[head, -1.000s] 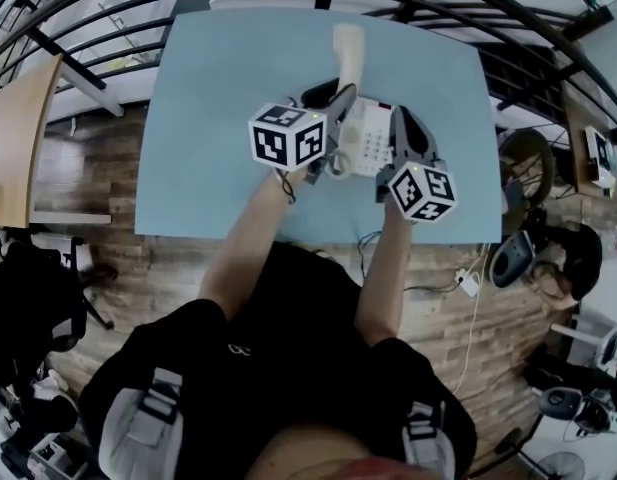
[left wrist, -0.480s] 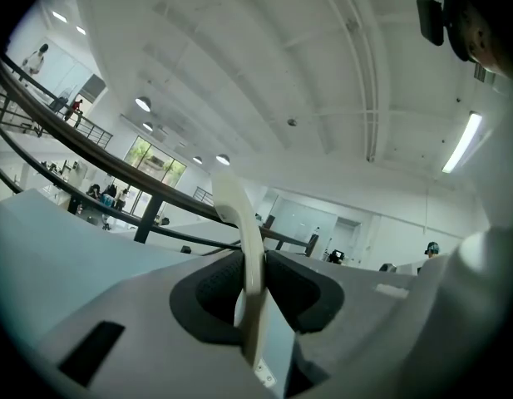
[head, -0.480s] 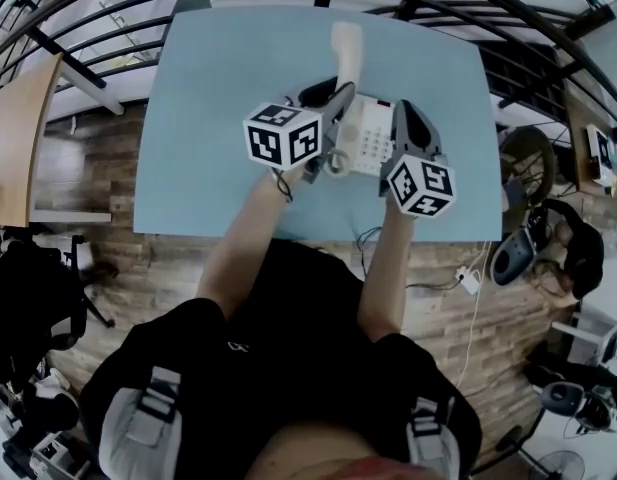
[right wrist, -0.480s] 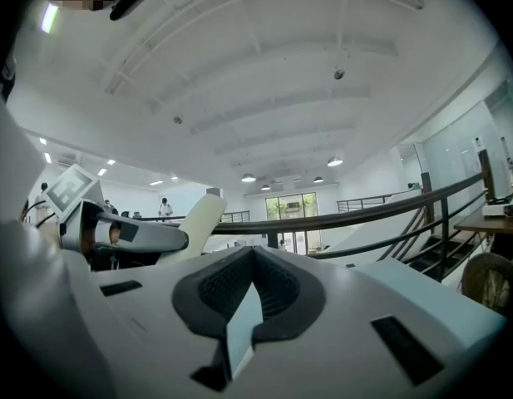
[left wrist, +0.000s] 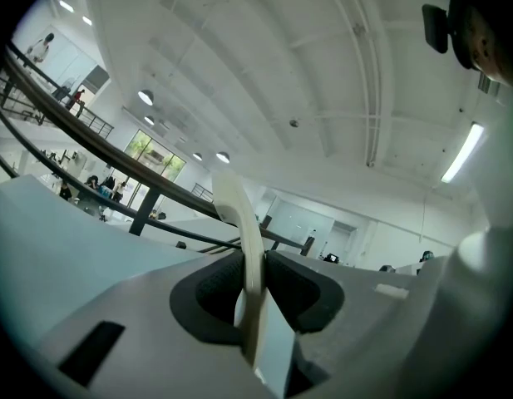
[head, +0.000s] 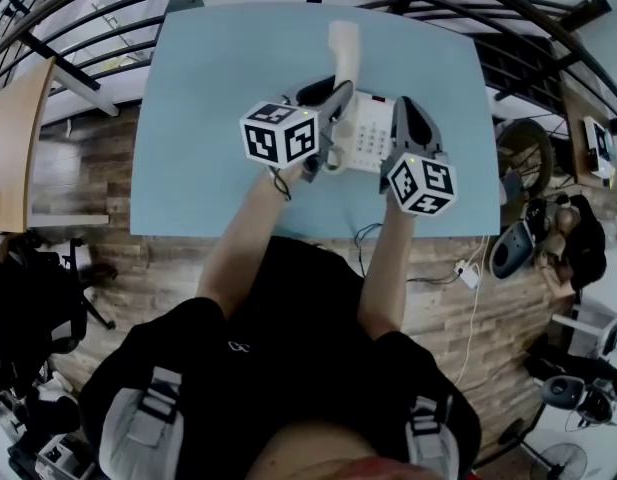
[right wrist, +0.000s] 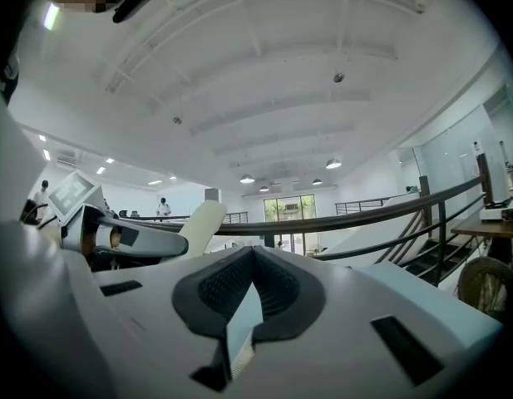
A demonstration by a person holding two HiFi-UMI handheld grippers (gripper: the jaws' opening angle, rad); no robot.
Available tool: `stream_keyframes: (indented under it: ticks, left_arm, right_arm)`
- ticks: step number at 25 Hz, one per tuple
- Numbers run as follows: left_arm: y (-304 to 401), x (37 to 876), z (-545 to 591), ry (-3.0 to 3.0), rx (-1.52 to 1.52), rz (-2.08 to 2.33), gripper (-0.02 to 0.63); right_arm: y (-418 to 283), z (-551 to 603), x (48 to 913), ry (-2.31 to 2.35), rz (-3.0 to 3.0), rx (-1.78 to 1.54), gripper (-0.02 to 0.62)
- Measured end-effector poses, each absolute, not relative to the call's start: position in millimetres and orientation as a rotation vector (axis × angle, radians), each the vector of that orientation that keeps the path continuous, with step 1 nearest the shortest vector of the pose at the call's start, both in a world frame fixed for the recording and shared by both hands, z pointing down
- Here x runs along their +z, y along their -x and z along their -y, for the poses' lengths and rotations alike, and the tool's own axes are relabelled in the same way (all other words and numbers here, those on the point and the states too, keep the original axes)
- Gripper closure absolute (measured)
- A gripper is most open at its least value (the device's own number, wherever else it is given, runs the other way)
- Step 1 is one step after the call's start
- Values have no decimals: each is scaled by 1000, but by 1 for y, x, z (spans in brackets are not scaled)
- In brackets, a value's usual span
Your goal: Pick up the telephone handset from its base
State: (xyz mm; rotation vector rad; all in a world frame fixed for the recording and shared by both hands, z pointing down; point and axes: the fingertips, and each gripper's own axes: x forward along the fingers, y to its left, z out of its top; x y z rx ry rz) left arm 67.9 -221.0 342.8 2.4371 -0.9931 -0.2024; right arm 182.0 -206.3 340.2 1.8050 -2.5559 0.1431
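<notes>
Clamping handset (head: 345, 53), left gripper (left wrist: 254, 274) barely shifted

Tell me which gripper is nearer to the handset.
Left. The left gripper is clamped on the handset; the right gripper is beside the base, apart from the handset.

1 telephone handset (head: 345, 50), 1 telephone base (head: 373, 140), 2 hand-held grippers, left (head: 336, 92) and right (head: 404, 105), 1 blue table (head: 213, 98).
</notes>
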Motion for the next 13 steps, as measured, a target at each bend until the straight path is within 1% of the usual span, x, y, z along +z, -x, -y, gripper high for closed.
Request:
stream_keyframes:
  ticks: [7,13]
  left_arm:
    - [-68,348,221,-2402,-235,961,520]
    - [-74,350,220,-2431,-203,957,520]
  right_arm:
    - [-183,207,339,-1802,2558,129,600]
    - [-185,208,338,-1800,2560,112,600]
